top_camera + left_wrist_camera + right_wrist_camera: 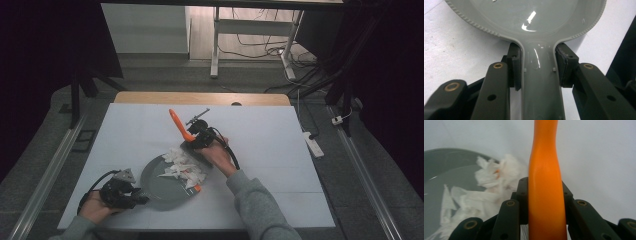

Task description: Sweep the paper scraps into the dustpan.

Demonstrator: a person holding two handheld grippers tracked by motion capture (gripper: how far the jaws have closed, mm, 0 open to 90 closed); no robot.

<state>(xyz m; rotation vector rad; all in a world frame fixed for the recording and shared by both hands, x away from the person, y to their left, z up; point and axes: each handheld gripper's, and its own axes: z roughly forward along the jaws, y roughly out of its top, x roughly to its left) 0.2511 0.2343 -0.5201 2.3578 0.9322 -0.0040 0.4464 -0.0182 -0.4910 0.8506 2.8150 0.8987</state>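
Note:
A grey dustpan (pixel 159 186) lies on the white table at the front left. My left gripper (pixel 136 198) is shut on the dustpan's handle (pixel 539 95), pads against both its sides, my left gripper (pixel 538 65) pointing into the pan (pixel 534 17). White paper scraps (pixel 183 168) lie piled on the pan's far side and rim. My right gripper (pixel 199 138) stands just behind the pile, shut on the orange handle of a brush (pixel 176 122), which slants up and to the left. In the right gripper view the orange handle (pixel 545 165) rises between the jaws of my right gripper (pixel 544 195), with scraps (pixel 490 182) and pan (pixel 439 165) to its left.
A small orange bit (pixel 198 188) lies at the pan's right edge. The white table top (pixel 280 150) spreads bare to the right and at the far left. A wooden strip (pixel 200 98) runs along the back edge. A power strip (pixel 313 143) and cables lie on the floor at the right.

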